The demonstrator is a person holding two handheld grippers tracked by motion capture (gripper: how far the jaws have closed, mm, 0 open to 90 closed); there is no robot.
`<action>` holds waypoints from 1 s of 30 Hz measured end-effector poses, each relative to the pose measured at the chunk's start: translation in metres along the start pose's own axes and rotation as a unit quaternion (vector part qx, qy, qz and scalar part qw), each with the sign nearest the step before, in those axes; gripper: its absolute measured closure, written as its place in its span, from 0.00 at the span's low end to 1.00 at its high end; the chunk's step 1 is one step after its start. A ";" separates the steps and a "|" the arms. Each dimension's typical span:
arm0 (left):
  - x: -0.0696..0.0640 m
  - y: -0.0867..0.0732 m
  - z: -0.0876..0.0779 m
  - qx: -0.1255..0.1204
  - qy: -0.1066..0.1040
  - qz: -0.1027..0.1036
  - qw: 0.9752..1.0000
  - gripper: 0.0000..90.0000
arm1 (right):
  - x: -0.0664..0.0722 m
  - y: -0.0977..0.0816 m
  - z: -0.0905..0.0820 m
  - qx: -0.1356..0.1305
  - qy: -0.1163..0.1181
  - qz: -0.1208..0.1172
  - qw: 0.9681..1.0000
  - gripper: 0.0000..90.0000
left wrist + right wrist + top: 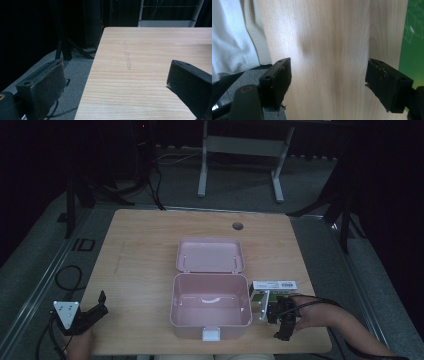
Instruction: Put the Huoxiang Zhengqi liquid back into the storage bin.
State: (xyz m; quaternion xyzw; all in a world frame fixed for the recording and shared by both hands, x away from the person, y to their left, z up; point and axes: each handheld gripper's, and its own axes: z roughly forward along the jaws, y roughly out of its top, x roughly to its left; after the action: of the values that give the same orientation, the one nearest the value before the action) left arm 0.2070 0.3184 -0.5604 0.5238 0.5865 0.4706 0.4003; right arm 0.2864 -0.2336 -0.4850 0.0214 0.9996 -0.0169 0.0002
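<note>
Proceeding from the left edge of the table: the left gripper rests at the near left corner, its jaws standing apart with nothing between them. In the left gripper view the two pads frame bare wood and the table's edge, so this tool appears idle.

At the centre stands the pink box, lid swung fully back and lying flat behind it. The interior appears vacant apart from a pale moulded shape on its floor. A white latch projects from the near wall. Opening the box is therefore done.

To the right, the green-and-white carton lies on the table just beside the box's right wall, outside it. Loading it into the box looks to be the remaining work, and nothing is yet inside.

The right gripper sits just near of the carton, with a bright metal part close against the carton's near side. In the right gripper view the jaws stand wide apart over bare wood, clamped on nothing; a green surface, probably the carton, shows at the right border.

Obstructions: the box's right wall stands between carton and interior, so the carton must be lifted over it. The cable hole at the far edge is well apart.
</note>
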 end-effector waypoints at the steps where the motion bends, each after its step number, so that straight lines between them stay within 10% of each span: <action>1: 0.000 0.000 0.000 0.000 0.000 0.000 1.000 0.02 | 0.001 0.003 -0.001 0.000 0.003 -0.007 1.000 0.24; 16: 0.000 0.000 0.000 0.002 0.000 0.003 1.000 0.02 | -0.008 0.007 -0.036 -0.017 -0.016 -0.021 1.000 0.27; 30: -0.001 0.000 0.001 0.003 -0.001 0.005 1.000 0.02 | -0.047 0.000 -0.075 -0.018 -0.056 -0.018 0.998 0.34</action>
State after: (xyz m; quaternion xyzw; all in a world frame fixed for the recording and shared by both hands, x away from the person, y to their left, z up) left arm 0.2080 0.3177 -0.5606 0.5282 0.5849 0.4706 0.3967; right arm 0.3339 -0.2330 -0.4101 0.0022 0.9984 -0.0002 0.0560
